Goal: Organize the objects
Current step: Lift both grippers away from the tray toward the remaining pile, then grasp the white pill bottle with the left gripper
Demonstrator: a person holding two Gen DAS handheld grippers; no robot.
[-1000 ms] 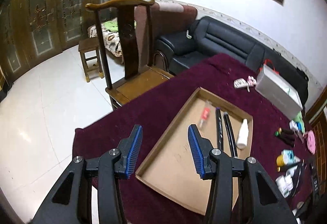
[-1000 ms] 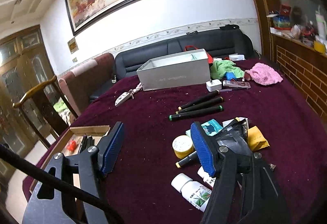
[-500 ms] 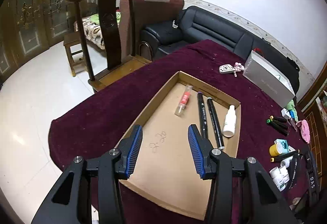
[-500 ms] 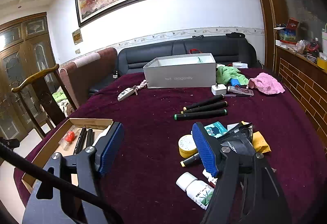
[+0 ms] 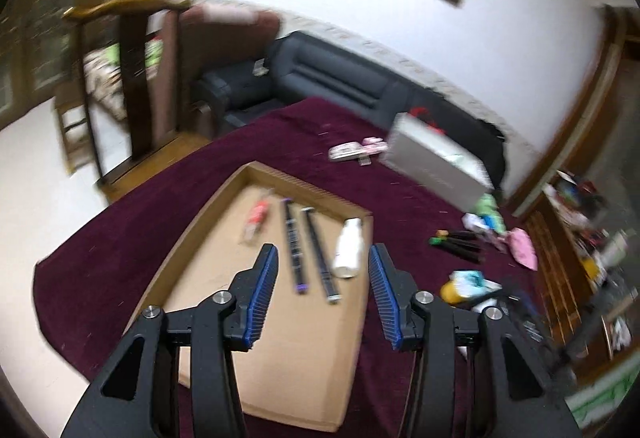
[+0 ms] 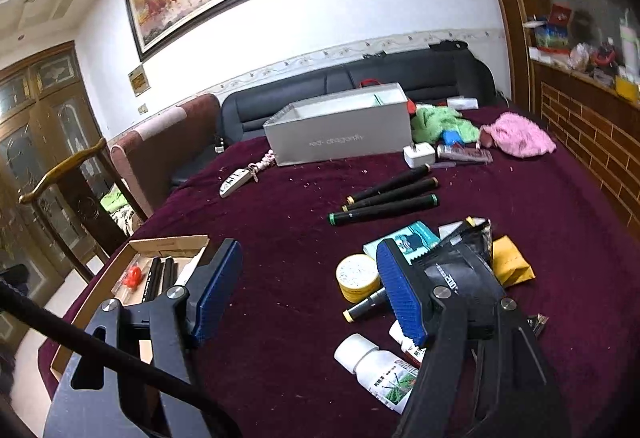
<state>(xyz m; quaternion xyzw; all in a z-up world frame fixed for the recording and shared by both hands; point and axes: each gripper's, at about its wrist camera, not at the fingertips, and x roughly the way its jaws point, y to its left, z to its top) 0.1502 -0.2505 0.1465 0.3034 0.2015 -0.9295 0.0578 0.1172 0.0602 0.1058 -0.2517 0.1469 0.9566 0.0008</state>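
A shallow cardboard tray (image 5: pixel 280 350) lies on the maroon cloth and holds a red-banded tube (image 5: pixel 256 218), two black pens (image 5: pixel 308 250) and a small white bottle (image 5: pixel 349 246). My left gripper (image 5: pixel 322 298) is open and empty above the tray's middle. My right gripper (image 6: pixel 308 290) is open and empty above the cloth. To its right lie a white bottle (image 6: pixel 376 366), a yellow round tin (image 6: pixel 357 272), a marker (image 6: pixel 366 308) and packets. Three black markers (image 6: pixel 388 196) lie further back. The tray also shows in the right wrist view (image 6: pixel 96 286).
A grey open box (image 6: pixel 340 130), a remote with a pink charm (image 6: pixel 240 178), a white plug (image 6: pixel 419 154), green cloth (image 6: pixel 438 122) and pink cloth (image 6: pixel 516 134) sit at the far side. A wooden chair (image 5: pixel 132 78) and black sofa (image 5: pixel 340 82) stand beyond the table.
My left gripper has swung right and forward over the tray, its view now blurred. My right gripper has tilted and shifted slightly. Both stay open and empty.
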